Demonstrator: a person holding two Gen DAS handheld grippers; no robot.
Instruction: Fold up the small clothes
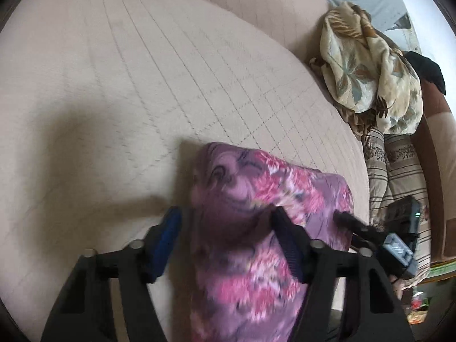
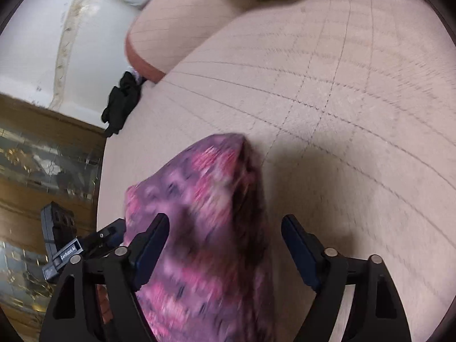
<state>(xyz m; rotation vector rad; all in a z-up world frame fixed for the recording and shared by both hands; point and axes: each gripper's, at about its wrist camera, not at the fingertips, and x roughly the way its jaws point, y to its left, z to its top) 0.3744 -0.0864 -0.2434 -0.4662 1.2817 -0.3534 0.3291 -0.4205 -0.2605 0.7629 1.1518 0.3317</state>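
Note:
A purple cloth with a pink flower print [image 1: 265, 213] lies bunched on a beige quilted bed cover [image 1: 128, 79]. My left gripper [image 1: 225, 228] is open, its fingers on either side of the cloth's near end. The cloth also shows in the right wrist view [image 2: 205, 213], blurred. My right gripper [image 2: 225, 236] is open too, its fingers wide on either side of the cloth. Neither gripper pinches the cloth. The right gripper's tip shows in the left wrist view [image 1: 350, 222] at the cloth's right edge. The left gripper shows in the right wrist view [image 2: 71, 250] at the left.
A cream flower-print blanket [image 1: 367, 68] is heaped at the bed's right edge, above striped pillows [image 1: 399, 171]. A black garment [image 2: 122, 99] lies at the bed's edge beside a quilted cushion [image 2: 176, 28]. A patterned floor [image 2: 42, 156] lies below the bed's left edge.

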